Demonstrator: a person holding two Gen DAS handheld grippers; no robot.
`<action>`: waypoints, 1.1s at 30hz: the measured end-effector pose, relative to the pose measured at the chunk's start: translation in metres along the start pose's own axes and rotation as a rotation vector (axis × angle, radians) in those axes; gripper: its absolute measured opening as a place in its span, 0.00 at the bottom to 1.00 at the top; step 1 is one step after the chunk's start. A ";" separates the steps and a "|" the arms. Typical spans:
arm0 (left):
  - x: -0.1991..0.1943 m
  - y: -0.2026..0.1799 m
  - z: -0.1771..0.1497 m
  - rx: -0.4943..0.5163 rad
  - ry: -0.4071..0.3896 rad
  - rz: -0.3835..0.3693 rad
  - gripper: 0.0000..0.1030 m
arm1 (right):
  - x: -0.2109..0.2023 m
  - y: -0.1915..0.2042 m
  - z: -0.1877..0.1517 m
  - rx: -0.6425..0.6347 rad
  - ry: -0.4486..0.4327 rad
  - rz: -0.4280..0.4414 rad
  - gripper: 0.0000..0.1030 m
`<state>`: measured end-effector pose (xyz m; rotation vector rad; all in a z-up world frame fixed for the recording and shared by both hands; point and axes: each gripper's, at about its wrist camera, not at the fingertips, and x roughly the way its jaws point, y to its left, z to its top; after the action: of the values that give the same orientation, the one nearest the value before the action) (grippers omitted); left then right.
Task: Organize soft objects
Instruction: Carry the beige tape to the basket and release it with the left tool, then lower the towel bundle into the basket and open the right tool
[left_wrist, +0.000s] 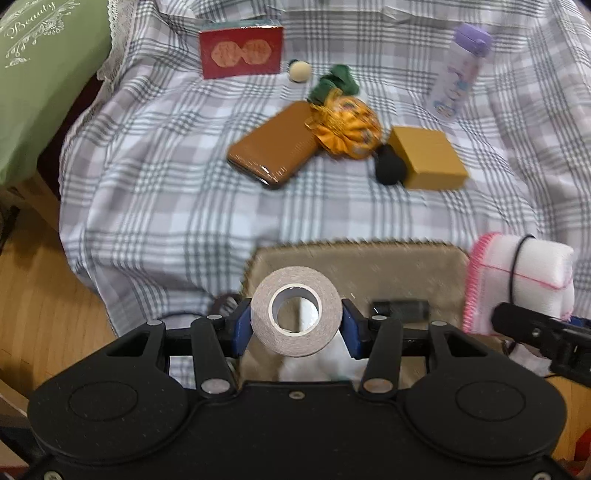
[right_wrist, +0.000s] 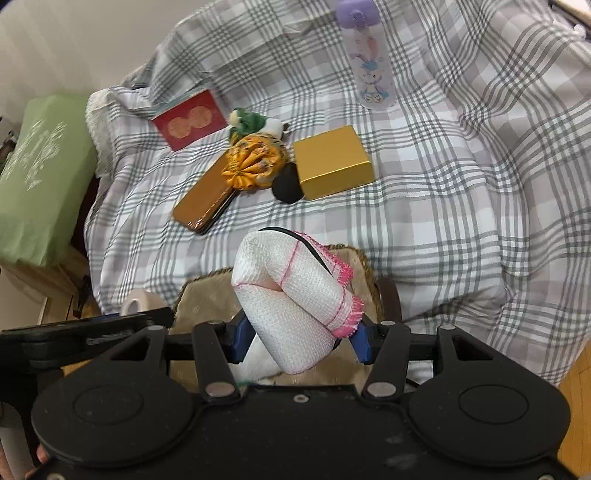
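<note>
Left gripper (left_wrist: 295, 325): we see its blue pads clamped on a tape roll (left_wrist: 295, 312), hole facing the camera. Right gripper (right_wrist: 298, 338): pads squeezing a white cloth roll (right_wrist: 295, 295) with pink stitched edging and a black band around it. Both loads hang over a tan basket (left_wrist: 388, 266) at the near edge of the plaid sheet (left_wrist: 166, 206); we cannot tell whether either touches it. Farther out on the sheet we note a brown case (left_wrist: 275, 146), with an orange fabric toy (left_wrist: 345, 125) lying on its far end, a black ball (left_wrist: 389, 168) touching a gold box (left_wrist: 428, 157), a red box (left_wrist: 242, 48), and a purple-capped bottle (left_wrist: 460, 74) lying well apart. Green cushion (left_wrist: 40, 81) at the left.
</note>
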<state>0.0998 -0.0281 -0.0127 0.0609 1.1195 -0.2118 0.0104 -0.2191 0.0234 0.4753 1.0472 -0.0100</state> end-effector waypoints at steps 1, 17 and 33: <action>-0.002 -0.003 -0.005 0.004 -0.003 -0.002 0.47 | -0.005 0.002 -0.006 -0.009 -0.010 -0.001 0.51; -0.009 -0.016 -0.050 -0.022 -0.016 0.037 0.47 | -0.049 0.007 -0.055 -0.031 -0.079 0.023 0.51; -0.012 -0.010 -0.062 -0.046 -0.052 0.078 0.73 | -0.034 0.016 -0.069 -0.082 -0.055 -0.044 0.52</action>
<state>0.0373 -0.0269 -0.0282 0.0583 1.0679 -0.1171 -0.0604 -0.1859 0.0297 0.3757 0.9999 -0.0185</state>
